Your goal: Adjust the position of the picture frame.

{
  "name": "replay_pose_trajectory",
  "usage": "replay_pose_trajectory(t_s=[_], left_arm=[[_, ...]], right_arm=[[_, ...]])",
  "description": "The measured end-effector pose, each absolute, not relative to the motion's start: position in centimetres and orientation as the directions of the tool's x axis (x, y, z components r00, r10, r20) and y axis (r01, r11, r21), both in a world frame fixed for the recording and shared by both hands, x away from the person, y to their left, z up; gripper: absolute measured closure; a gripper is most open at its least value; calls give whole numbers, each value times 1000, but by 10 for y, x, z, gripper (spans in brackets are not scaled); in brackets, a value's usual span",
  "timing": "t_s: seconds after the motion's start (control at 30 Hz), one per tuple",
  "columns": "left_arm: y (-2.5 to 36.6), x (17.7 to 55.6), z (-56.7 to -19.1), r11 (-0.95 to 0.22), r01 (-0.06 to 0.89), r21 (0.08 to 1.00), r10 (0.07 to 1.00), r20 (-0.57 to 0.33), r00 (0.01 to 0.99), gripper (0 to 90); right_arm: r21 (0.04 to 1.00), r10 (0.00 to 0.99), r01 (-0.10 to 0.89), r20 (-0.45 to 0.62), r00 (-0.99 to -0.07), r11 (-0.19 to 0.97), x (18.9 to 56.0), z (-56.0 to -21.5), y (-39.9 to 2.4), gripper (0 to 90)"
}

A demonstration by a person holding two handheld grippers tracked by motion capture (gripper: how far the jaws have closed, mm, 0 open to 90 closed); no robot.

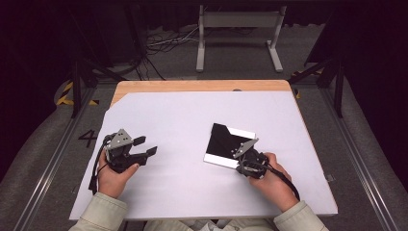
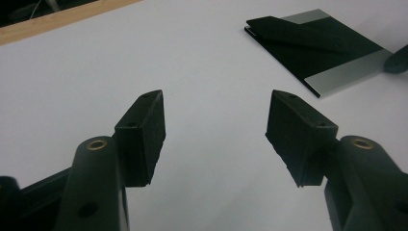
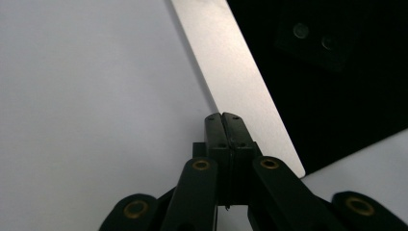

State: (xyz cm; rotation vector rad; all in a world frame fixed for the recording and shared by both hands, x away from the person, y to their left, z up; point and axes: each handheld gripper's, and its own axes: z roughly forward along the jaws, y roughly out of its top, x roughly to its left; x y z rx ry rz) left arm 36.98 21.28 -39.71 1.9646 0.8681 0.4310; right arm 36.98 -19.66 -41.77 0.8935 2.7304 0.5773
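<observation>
**Closed right gripper at the edge of the black plate, left gripper open and apart**

In the high view, a white sheet [image 1: 192,144] covers most of the wooden table [image 1: 202,85]. A flat black plate [image 1: 226,144] with silver strips on two sides lies on the sheet, a little right of the middle of the frame. The right gripper [image 1: 245,155] is at the lower right corner of this plate, held by the right hand [image 1: 269,175]. The left gripper [image 1: 146,147] is in the left part of the frame, held by the left hand [image 1: 113,175], well apart from the plate, and its jaws stand apart with nothing between them.

In the left gripper view, the two black jaws rise from the bottom and are wide apart over the bare white sheet [image 2: 207,72]. The plate [image 2: 332,43] is in the upper right of the frame, far from the jaws.

In the right gripper view, the jaws are pressed together with nothing between them. Their tips are at the near edge of the silver strip [image 3: 235,72], which runs from the top middle down to the lower right. The black part of the plate [image 3: 337,96] occupies the upper right.
</observation>
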Motion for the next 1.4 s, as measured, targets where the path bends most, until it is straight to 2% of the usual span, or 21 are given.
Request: replay_pose_trajectory(t_s=[0.13, 0.3, 0.5, 0.63, 0.87, 1.4], left_arm=[[213, 369, -398, -333, 406, 851, 725, -45, 688, 392], [212, 369, -398, -338, 408, 848, 723, -44, 689, 391], [212, 369, -398, -339, 409, 847, 724, -43, 689, 391], [212, 369, -399, -340, 407, 848, 723, -42, 690, 390], [215, 370, -400, -335, 410, 848, 729, -43, 683, 390], [212, 373, -402, -349, 413, 841, 720, -41, 693, 388]], right_arm=[[426, 638, 549, -93, -764, 719, 379, -417, -207, 900], [417, 635, 544, -111, -765, 728, 380, -415, -205, 900], [492, 634, 528, -66, -770, 692, 392, -402, -194, 900], [565, 668, 541, -23, -744, 623, 418, -394, -192, 900], [630, 739, 581, 16, -673, 515, 460, -388, -187, 900], [606, 815, 669, 57, -577, 431, 518, -401, -174, 900]])
